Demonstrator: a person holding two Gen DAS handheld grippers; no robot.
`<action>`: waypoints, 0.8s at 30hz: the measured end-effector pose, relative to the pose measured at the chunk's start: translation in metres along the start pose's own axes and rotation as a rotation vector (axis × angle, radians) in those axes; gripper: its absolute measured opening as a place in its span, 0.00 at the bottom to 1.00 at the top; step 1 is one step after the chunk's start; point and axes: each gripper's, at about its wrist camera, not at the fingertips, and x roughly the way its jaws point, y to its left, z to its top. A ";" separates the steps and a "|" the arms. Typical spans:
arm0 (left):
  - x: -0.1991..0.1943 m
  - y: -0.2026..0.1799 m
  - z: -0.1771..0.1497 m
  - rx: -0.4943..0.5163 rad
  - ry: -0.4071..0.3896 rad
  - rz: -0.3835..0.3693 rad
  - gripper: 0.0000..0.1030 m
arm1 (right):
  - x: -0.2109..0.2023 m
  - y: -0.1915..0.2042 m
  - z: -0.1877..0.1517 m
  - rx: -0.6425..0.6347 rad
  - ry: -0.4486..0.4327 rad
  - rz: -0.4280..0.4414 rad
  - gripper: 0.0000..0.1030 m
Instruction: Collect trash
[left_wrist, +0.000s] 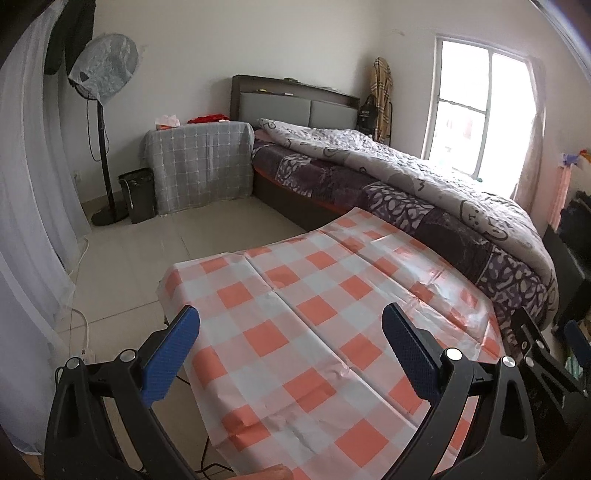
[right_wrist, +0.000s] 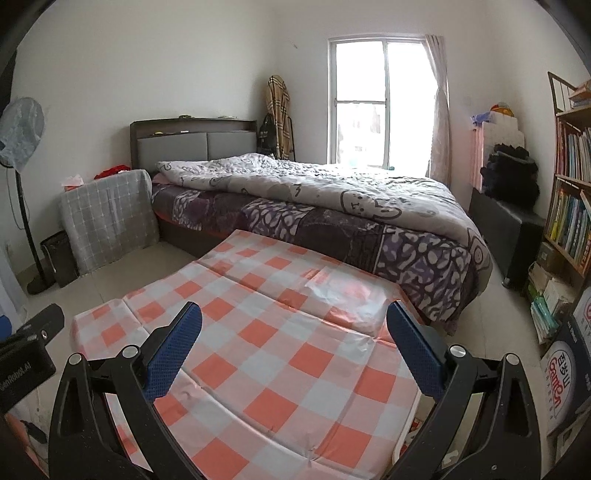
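Note:
A table under an orange-and-white checked cloth (left_wrist: 314, 295) (right_wrist: 258, 350) fills the foreground of both views, and I see no loose item on it. My left gripper (left_wrist: 291, 325) hangs open above its near end with nothing between the blue pads. My right gripper (right_wrist: 295, 319) is open as well, above the same cloth. A black waste bin (left_wrist: 137, 194) (right_wrist: 61, 258) stands on the floor by the fan stand, far beyond both grippers. Part of the right gripper's black frame (left_wrist: 535, 354) shows at the right edge of the left wrist view.
A bed with a grey quilt (left_wrist: 406, 173) (right_wrist: 314, 199) runs along the table's far side. A cloth-covered stand (left_wrist: 201, 166) and a standing fan (left_wrist: 105, 70) sit at the back left. A bookshelf (right_wrist: 570, 192) and boxes line the right wall. Cables (left_wrist: 83, 325) lie on the tiled floor.

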 end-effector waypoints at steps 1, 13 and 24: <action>-0.001 0.000 0.000 -0.001 -0.001 0.001 0.93 | 0.000 0.000 0.000 0.001 -0.002 -0.001 0.93; 0.001 -0.003 -0.002 0.007 0.006 0.005 0.93 | 0.001 -0.006 0.001 0.023 0.001 -0.005 0.93; 0.002 -0.005 -0.003 0.000 0.013 -0.002 0.93 | 0.003 -0.005 0.000 0.014 0.004 0.000 0.93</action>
